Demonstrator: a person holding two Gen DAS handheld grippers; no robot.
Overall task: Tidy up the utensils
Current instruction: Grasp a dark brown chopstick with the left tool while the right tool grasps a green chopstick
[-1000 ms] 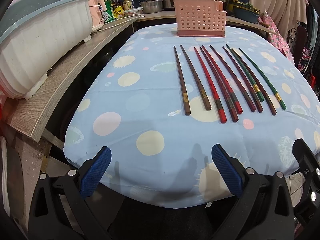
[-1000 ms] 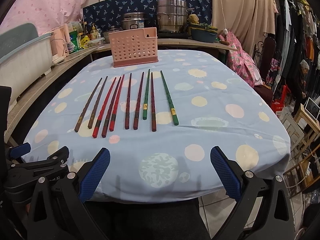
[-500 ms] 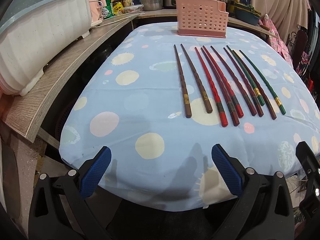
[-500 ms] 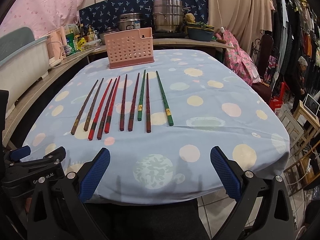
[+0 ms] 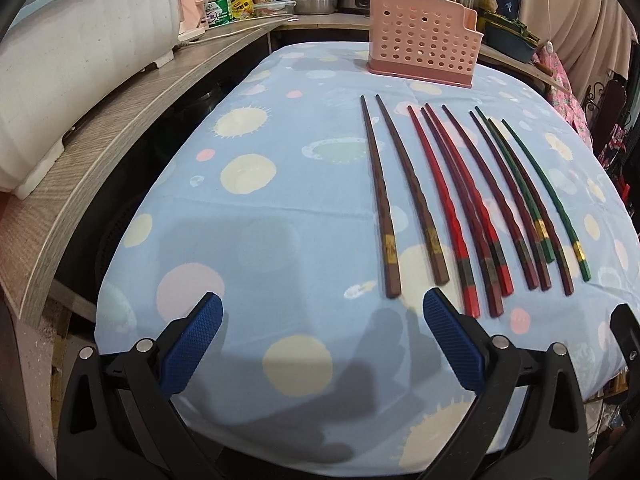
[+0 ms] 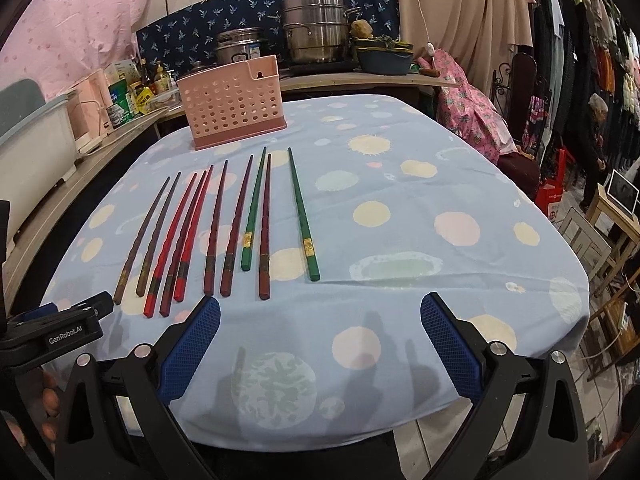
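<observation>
so the chopsticks (image 5: 472, 204) lie in a row on the dotted tablecloth (image 5: 248, 240), tips toward the pink holder (image 5: 424, 50) at the far edge. both my left gripper (image 5: 322, 334) and right gripper (image 6: 320, 334) hover wide, holding nothing.

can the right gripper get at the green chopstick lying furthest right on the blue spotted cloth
Probably yes. The open right gripper hovers at the table's near edge, and the rightmost green chopstick lies apart from the dark red chopstick beside it, with only bare blue spotted tablecloth between its near end and the gripper.
</observation>
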